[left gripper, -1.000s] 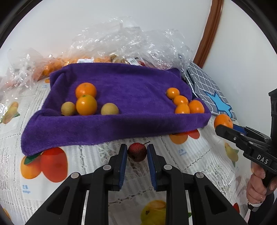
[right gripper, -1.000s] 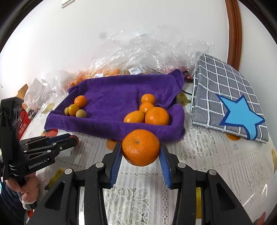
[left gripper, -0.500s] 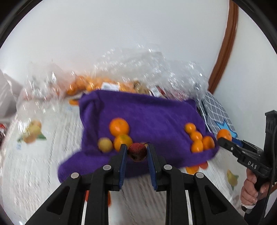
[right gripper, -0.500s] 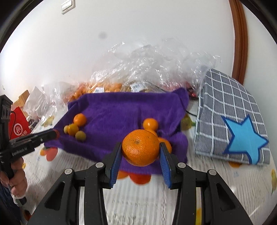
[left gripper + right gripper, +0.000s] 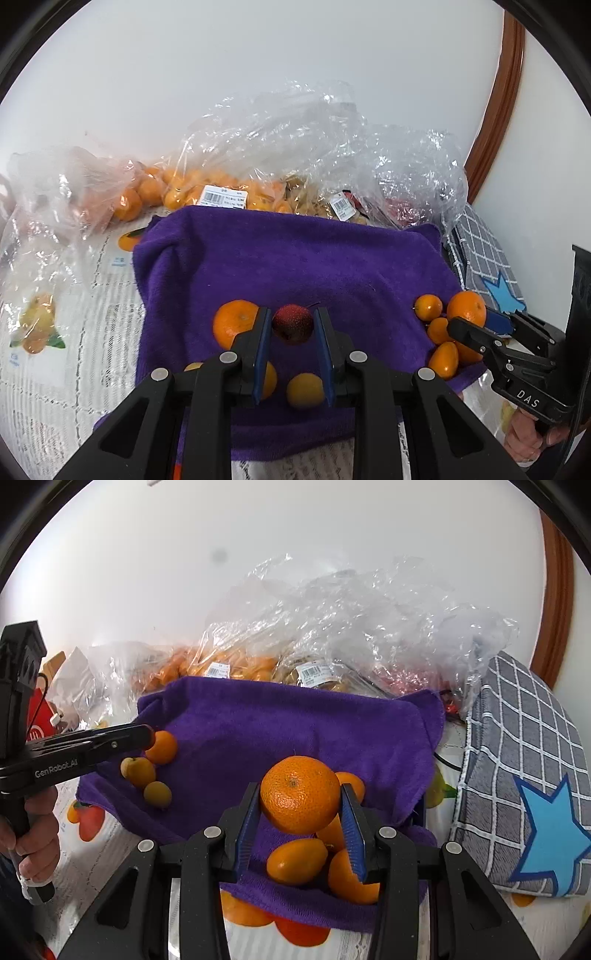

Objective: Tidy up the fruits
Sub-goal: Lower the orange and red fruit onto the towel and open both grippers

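Left wrist view: a lace-patterned fruit-print tablecloth [image 5: 55,369] against a white wall [image 5: 258,74] is seen, with a spread purple towel [image 5: 295,266] now beneath the left gripper [image 5: 292,332], which a second ago was short of it; a small dark-red fruit [image 5: 292,324] is pinched. Right wrist view: a large orange mandarin [image 5: 300,794] is clamped by the right gripper [image 5: 300,825], carried over the towel's four-piece orange pile; three fruits are counted at the left.
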{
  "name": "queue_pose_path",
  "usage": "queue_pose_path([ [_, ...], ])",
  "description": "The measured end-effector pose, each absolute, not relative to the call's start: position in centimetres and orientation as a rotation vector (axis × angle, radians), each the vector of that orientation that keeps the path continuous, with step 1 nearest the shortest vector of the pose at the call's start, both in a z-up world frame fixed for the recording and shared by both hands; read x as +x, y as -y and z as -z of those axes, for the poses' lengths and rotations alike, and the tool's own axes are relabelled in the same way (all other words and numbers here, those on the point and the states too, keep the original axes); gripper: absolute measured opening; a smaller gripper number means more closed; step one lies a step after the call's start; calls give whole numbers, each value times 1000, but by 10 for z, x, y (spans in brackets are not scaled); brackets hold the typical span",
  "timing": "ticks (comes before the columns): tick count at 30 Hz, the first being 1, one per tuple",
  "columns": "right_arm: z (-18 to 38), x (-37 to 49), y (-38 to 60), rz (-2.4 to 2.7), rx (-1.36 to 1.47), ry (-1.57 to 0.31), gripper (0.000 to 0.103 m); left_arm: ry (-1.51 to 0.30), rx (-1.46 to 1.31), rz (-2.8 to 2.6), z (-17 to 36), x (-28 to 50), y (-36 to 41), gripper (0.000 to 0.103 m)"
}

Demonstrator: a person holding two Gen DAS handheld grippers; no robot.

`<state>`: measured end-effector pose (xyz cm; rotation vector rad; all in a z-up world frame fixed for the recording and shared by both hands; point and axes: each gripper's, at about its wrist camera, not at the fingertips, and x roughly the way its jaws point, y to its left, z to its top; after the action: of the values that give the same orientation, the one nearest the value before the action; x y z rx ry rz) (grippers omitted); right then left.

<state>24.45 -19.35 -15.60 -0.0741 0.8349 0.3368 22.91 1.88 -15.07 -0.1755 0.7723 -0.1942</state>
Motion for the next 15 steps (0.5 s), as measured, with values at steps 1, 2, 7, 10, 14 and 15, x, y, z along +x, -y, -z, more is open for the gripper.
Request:
queue_pose_path([
  [1, 159, 247, 193, -337, -75, -840, 42, -773, -166, 196, 153, 230, -17, 23],
  [2, 161, 249, 193, -336, -75, -844, 42, -774, -160, 195, 155, 230, -16, 23],
  [7, 173, 255, 192, -330, -83, -869, 42, -787, -162, 215, 164, 231, -13, 23],
  [10, 177, 255, 190, -323, -100, -872, 42, -794, -160, 222, 167, 233, -11, 23],
  [14, 178, 254, 187, -325, -113, -866, 42, -798, -166, 229, 168, 233, -11, 23],
  [15, 178, 254, 187, -325, -115, -864, 42, -798, -169, 230, 169, 233, -12, 23],
])
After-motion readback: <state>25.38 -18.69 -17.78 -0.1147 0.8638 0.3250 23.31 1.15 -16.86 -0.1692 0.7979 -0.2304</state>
